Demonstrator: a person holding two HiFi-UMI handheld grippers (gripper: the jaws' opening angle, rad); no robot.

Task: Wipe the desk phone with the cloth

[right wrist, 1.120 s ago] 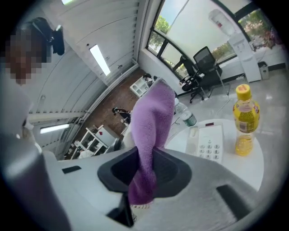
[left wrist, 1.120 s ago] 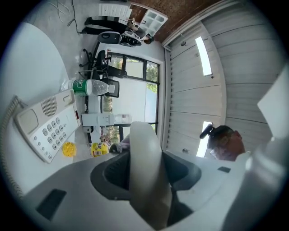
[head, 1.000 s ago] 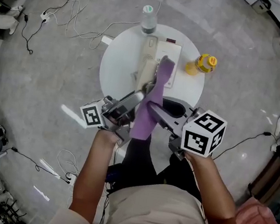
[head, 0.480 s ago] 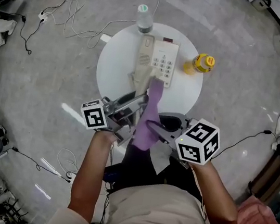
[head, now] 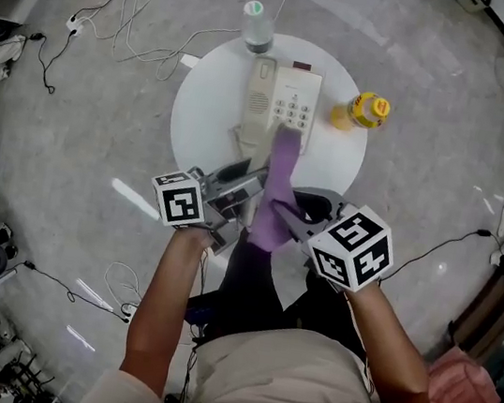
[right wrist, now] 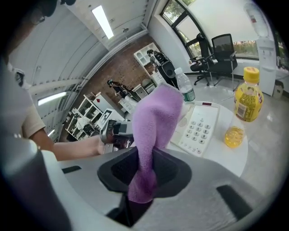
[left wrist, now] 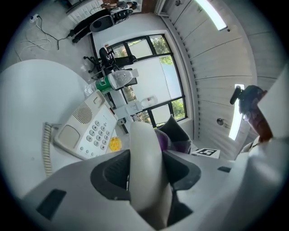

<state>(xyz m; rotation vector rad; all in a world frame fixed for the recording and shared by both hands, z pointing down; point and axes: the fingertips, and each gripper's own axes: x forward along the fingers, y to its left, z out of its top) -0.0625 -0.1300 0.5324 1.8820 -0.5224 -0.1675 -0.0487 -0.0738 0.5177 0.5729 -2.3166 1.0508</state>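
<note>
Head view: desk phone (head: 297, 99) lies on the round table (head: 197, 130), its near edge hidden behind the purple cloth (head: 281, 167), pinched upright in the jaws of the right gripper (head: 281, 212). Just beside, at the near rim, the left gripper (head: 243, 183) clamps the handset (left wrist: 145, 162), mostly hidden from this view.

Left gripper (head: 247, 182), nearly level, has its 2 jaws clamped on the handset (left wrist: 144, 171); right gripper (head: 279, 211), just beside it, tilts downward, pinching the cloth (right wrist: 153, 131).
</note>
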